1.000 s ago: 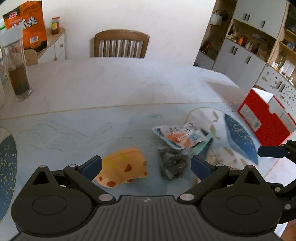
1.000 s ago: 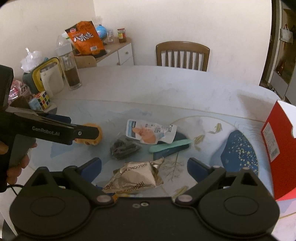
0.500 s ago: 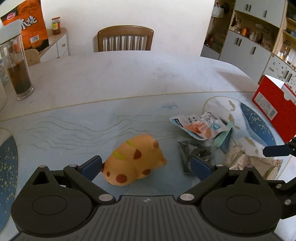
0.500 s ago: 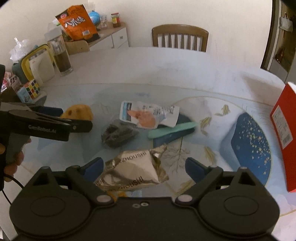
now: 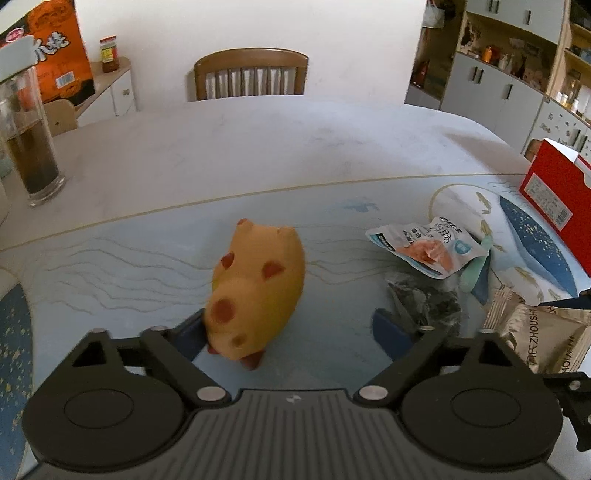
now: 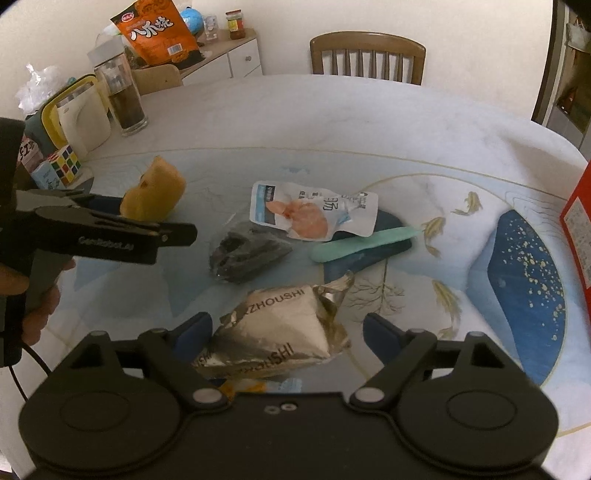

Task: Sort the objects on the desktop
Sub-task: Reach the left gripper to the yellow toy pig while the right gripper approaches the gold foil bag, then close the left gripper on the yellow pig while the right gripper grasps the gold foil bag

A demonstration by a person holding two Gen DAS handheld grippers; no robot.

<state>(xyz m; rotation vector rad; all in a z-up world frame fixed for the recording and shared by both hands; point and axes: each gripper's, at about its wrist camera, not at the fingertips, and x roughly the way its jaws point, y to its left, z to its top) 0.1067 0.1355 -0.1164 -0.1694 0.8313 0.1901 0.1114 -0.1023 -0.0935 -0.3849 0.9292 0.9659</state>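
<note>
The soft orange spotted animal toy (image 5: pixel 258 291) and the crumpled silver foil snack packet (image 6: pixel 280 332) lie on the near glass tabletop (image 5: pixel 147 258), nothing sorted yet. The left gripper (image 5: pixel 291 328) and right gripper (image 6: pixel 286 332) straddle them, jaws narrowing but apart. Both have come lower and nearer than before.

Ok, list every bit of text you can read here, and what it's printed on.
"ZHOUSHI": silver foil packet, printed twice.
"GenRobot.AI": side of the left tool.
Orange snack bag: large Chinese characters, not legible to me.
White sachet: print too small.
Red box: label and barcode too small.
</note>
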